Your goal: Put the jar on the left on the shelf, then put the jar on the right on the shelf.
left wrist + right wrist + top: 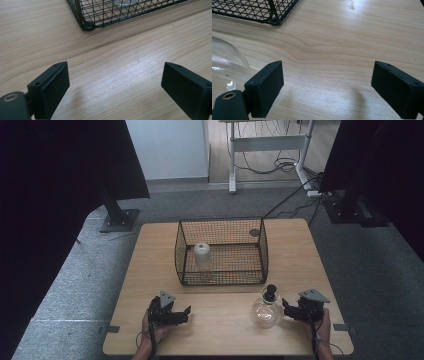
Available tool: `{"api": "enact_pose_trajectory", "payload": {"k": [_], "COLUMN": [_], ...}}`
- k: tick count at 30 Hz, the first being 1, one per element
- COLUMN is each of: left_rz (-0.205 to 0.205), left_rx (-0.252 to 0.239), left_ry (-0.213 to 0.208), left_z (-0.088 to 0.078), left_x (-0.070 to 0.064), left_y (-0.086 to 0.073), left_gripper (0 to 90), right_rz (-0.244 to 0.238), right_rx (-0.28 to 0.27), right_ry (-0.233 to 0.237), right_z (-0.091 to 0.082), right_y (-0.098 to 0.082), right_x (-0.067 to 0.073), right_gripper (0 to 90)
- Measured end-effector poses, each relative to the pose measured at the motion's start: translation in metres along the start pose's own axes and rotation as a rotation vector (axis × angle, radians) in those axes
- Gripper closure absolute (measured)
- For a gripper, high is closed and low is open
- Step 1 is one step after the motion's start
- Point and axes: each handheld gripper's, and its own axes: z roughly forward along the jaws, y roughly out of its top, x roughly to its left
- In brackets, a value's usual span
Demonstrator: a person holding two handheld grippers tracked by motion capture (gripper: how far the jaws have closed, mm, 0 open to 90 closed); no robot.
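Note:
A clear round glass flask [265, 311] with a black stopper [270, 293] stands on the wooden table [220, 330], at the front right. My right gripper [286, 310] lies just to its right, pointing at it, jaws open. In the right gripper view nothing lies between the open jaws [327, 83], and the flask [227, 66] bulges in beside the left jaw. My left gripper [186, 314] rests low at the front left, open over bare wood [115, 81]. A black wire basket [221, 251] holds a whitish frosted glass piece [202, 254].
The basket's near corner [85, 17] shows ahead of the left gripper, and another corner [272, 15] ahead of the right one. A small dark round mark [254, 232] lies behind the basket. Dark curtains, stand bases and cables surround the table.

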Motion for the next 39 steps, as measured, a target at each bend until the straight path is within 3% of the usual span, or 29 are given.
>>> {"api": "enact_pose_trajectory", "payload": {"k": [19, 39], "left_rz": [-0.006, -0.031], "left_rx": [0.008, 0.015], "left_ry": [0.018, 0.031], "left_z": [0.004, 0.008], "left_x": [0.003, 0.013], "left_y": [-0.003, -0.006], "left_gripper": [7.0, 7.0], "right_rz": [-0.021, 0.021], "right_rx": [-0.013, -0.09], "right_ry": [-0.015, -0.004], "right_z": [-0.001, -0.013], "right_y": [0.0, 0.001], "right_x": [0.003, 0.004], "right_gripper": [9.7, 10.5]}}
